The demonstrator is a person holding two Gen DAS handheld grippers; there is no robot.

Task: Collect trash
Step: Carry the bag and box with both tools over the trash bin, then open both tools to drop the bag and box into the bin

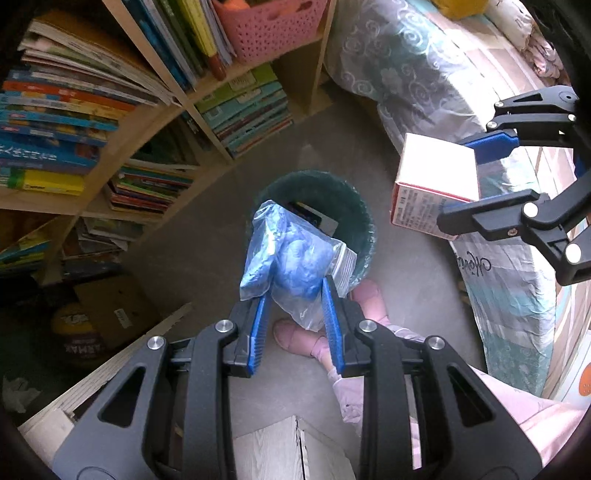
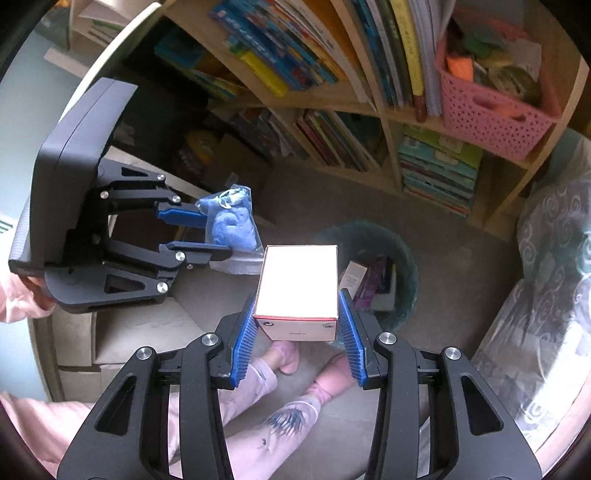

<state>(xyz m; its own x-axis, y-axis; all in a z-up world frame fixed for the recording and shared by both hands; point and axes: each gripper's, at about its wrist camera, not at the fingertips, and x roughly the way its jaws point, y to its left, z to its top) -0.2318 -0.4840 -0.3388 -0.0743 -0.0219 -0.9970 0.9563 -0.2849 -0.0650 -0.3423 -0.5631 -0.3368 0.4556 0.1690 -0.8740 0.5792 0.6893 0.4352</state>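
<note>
My left gripper (image 1: 295, 291) is shut on a clear plastic bag with blue stuff inside (image 1: 291, 258), held above the near rim of a dark green trash bin (image 1: 354, 206) on the floor. The bin holds some boxes. My right gripper (image 2: 297, 299) is shut on a white and red carton box (image 2: 299, 284), held up beside the bin (image 2: 402, 258). The right gripper (image 1: 461, 184) with the box (image 1: 436, 184) also shows in the left wrist view. The left gripper (image 2: 210, 236) with the bag (image 2: 232, 221) shows in the right wrist view.
A wooden bookshelf (image 1: 155, 122) full of books with a pink basket (image 1: 269, 29) stands behind the bin. A bed with patterned covers (image 1: 424, 74) is on the right. My feet in pink slippers (image 1: 295, 336) stand near the bin. A cardboard box (image 1: 114, 310) lies at left.
</note>
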